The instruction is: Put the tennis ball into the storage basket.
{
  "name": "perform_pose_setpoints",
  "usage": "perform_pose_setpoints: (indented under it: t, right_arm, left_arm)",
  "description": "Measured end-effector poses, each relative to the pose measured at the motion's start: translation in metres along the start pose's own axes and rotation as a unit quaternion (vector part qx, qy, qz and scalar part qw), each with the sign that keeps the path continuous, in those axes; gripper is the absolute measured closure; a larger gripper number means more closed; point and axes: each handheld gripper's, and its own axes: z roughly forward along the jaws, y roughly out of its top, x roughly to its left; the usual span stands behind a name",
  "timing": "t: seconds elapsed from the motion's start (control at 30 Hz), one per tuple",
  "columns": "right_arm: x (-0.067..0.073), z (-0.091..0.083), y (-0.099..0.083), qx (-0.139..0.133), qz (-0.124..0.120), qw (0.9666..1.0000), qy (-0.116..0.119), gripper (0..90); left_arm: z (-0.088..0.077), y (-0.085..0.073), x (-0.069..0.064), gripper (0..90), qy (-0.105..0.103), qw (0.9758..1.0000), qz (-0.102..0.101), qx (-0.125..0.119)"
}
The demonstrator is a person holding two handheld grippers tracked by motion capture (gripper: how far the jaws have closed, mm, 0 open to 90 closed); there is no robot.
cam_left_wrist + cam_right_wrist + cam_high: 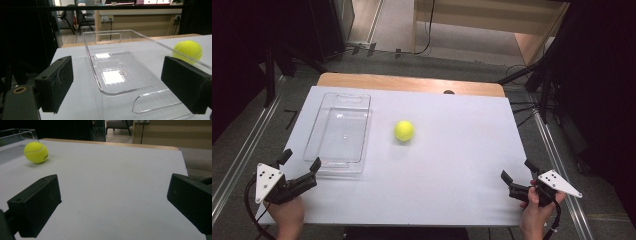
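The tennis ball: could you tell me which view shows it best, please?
The high view: the tennis ball sits whole on the white table. The right gripper view shows it far off; in the left gripper view the clear tray partly covers it.

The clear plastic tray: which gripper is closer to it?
Left. The left gripper sits right at the near end of the clear tray, jaws open toward it. The right gripper is far across the table, past the tennis ball.

The white table (pixel 452 170) carries a clear tray (pixel 338 131), seemingly empty, beside a tennis ball (pixel 404 130).
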Motion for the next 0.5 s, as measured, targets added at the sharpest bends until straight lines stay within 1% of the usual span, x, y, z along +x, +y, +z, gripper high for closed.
perform_pose_setpoints:
  t: [0.07,0.1,0.23,0.27,0.33,0.4,0.43,0.47,0.5]
  right_arm:
    - [0.001,0.000,0.001,0.001,0.000,1.0000,-0.004,0.0]
    - [0.001,0.000,0.001,-0.001,-0.003,1.0000,-0.004,0.0]
    - [0.004,0.002,0.006,0.006,-0.011,0.9999,0.007,0.0]
    - [0.005,0.002,0.007,0.009,-0.018,0.9998,0.008,0.0]
    - [0.007,0.005,0.009,0.015,-0.023,0.9996,0.011,0.0]
    - [0.010,0.009,0.013,0.024,-0.024,0.9993,0.014,0.0]
    - [0.010,0.009,0.013,0.024,-0.024,0.9993,0.014,0.0]
    - [0.011,0.012,0.017,0.036,-0.029,0.9988,0.015,0.0]
    - [0.011,0.013,0.018,0.045,-0.026,0.9986,0.013,0.0]
  left_arm:
    - [0.000,0.000,-0.001,11.4,0.000,1.0000,-0.001,0.000]
    - [0.000,0.000,-0.001,11.3,0.001,1.0000,0.002,0.001]
    - [0.001,-0.001,-0.003,11.3,0.001,1.0000,0.007,-0.002]
    - [0.001,-0.001,-0.003,11.3,0.002,1.0000,0.006,-0.003]
    - [0.002,-0.001,-0.003,11.3,0.003,1.0000,0.005,-0.001]
    - [0.002,-0.001,-0.003,11.3,0.003,1.0000,0.005,-0.003]
    - [0.002,-0.001,-0.003,11.3,0.004,1.0000,0.007,-0.002]
    - [0.002,-0.001,-0.004,11.3,0.005,1.0000,0.006,-0.002]
    - [0.002,-0.001,-0.004,11.3,0.006,0.9999,0.010,-0.001]
